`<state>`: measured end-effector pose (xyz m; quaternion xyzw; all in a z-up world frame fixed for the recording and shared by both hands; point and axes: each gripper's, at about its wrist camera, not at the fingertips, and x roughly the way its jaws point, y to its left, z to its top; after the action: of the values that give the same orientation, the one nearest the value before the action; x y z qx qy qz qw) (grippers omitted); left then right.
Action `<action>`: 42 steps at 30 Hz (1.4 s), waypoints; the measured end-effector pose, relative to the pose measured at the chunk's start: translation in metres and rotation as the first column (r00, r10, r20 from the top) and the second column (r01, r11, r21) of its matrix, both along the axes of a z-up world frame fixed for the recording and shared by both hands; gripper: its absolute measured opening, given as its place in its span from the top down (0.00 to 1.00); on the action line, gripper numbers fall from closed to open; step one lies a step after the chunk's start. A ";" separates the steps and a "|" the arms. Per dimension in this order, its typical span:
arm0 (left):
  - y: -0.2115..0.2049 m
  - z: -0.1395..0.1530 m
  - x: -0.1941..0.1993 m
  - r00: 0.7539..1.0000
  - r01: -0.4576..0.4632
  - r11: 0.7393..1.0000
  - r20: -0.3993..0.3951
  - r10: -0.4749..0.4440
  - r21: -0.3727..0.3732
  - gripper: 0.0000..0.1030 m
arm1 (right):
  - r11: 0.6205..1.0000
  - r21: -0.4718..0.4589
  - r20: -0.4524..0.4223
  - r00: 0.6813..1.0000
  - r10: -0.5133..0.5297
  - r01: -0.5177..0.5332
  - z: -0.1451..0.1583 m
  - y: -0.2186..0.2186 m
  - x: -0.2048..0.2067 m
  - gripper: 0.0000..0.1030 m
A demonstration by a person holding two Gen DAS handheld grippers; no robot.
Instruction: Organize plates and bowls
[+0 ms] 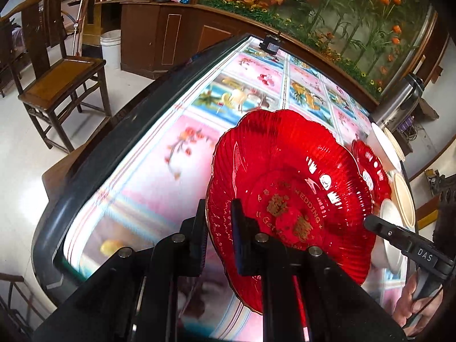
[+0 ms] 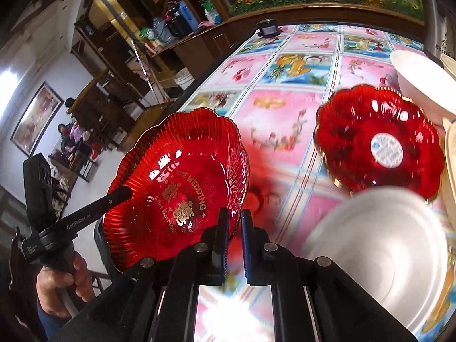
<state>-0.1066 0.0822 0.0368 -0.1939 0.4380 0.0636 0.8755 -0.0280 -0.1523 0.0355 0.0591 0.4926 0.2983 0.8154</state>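
The left gripper's [image 1: 219, 222] fingers pinch the near rim of the large red wedding plate [image 1: 287, 188], held tilted above the worktop [image 1: 159, 154]. The right gripper's [image 2: 234, 225] fingers stand nearly pressed together at that plate's right edge; whether they touch it I cannot tell. To stack it well, level it over the smaller red plate [image 2: 379, 142] lying far right, clear of the white bowl [image 2: 379, 250].

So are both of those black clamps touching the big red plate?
Touching: both wrist views show the left gripper and right gripper each shut on the rim of the big red plate.
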 end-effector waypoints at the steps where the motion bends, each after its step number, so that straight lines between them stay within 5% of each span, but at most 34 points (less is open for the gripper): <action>1: 0.000 -0.001 -0.002 1.000 -0.002 1.000 -0.001 0.002 -0.003 0.88 | 1.000 0.006 -0.007 1.000 0.005 -0.005 -0.002 -0.002 -0.005 0.92; 20: -0.014 -0.004 -0.013 0.999 -0.002 0.998 0.034 0.000 0.066 0.87 | 1.000 -0.005 0.017 1.000 -0.005 0.005 -0.008 -0.009 -0.018 0.88; 24: -0.011 0.001 -0.017 0.999 -0.009 0.998 0.050 0.006 0.065 0.81 | 1.000 -0.013 0.045 0.999 -0.009 0.010 -0.001 -0.009 -0.021 0.87; 27: -0.009 0.006 -0.022 0.998 -0.017 0.998 0.066 0.013 0.065 0.53 | 1.000 -0.020 0.064 0.998 -0.010 0.012 0.006 -0.010 -0.024 0.86; 42: -0.017 0.036 -0.052 0.988 -0.021 0.999 0.156 0.013 0.049 0.52 | 0.997 0.042 0.155 0.985 -0.070 0.065 0.044 -0.051 -0.054 0.71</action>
<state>-0.1584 0.0650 0.0732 -0.1797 0.3651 0.0666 0.9110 -0.0821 -0.2031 0.0795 0.0670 0.4195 0.2831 0.8599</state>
